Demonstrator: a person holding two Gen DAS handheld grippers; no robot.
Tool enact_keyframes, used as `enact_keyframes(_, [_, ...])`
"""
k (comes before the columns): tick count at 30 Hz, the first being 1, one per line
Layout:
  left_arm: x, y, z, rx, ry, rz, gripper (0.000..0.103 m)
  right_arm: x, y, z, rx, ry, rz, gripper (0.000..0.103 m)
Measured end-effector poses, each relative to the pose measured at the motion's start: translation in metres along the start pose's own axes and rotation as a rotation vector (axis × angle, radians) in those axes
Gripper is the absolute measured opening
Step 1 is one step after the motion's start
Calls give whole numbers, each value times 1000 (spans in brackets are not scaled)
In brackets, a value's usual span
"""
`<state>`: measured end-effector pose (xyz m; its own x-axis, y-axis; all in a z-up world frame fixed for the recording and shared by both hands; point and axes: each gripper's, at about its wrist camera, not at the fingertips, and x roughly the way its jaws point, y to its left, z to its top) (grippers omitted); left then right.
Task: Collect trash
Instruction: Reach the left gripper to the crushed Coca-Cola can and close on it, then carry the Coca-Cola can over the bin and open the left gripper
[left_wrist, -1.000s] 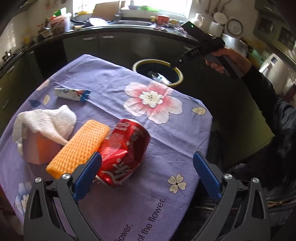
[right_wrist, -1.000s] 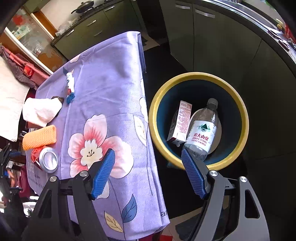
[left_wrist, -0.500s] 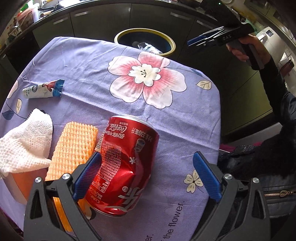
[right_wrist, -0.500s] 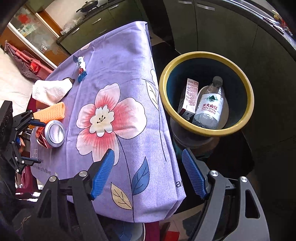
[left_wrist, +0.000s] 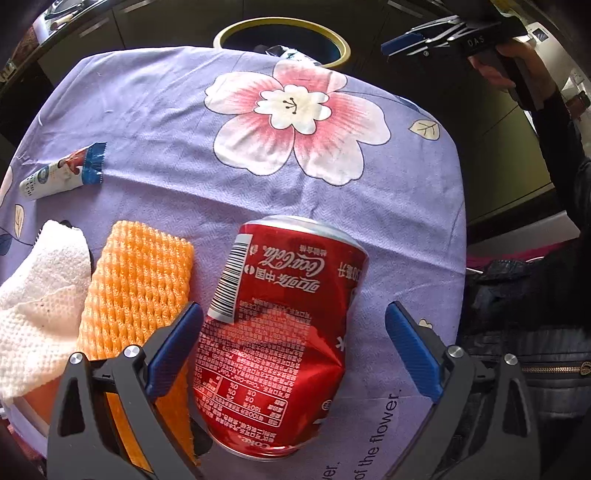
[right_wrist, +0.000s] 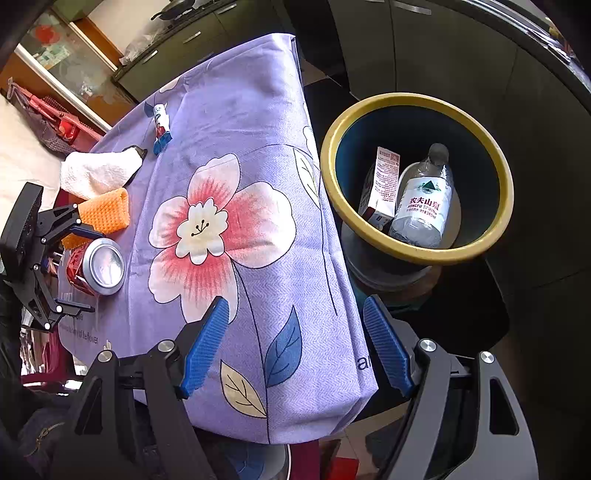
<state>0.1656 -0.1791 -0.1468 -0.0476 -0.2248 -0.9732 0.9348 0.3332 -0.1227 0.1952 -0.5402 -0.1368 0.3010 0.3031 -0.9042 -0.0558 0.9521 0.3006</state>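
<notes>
Now my left gripper (left_wrist: 291, 347) straddles the dented Coca-Cola can (left_wrist: 280, 332) with jaws released; my right gripper (right_wrist: 295, 347), likewise released, overlooks the Nongfu Spring bottle (right_wrist: 423, 201).

Black frame, blue ribbed jaws

Bright, soft daylight covers the lilac flowered tablecloth (left_wrist: 155, 110); shadows are faint. Fisheye bending curves both views' edges, corners go black, and both stay sharp.
</notes>
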Motion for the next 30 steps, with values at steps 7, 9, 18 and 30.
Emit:
enact_keyframes(7, [7, -15, -4, 15, 30, 41, 73, 6, 2, 1, -11, 5, 3, 75])
enact_keyframes(9, [9, -15, -5, 1, 33, 51, 70, 7, 3, 1, -14, 6, 6, 75])
enact_keyframes(18, [0, -11, -16, -75, -14, 60, 70, 6, 5, -6, -23, 0, 11, 75])
enact_keyframes(30, [-42, -24, -22, -109, -106, 3, 70, 6, 2, -9, -28, -5, 10, 75])
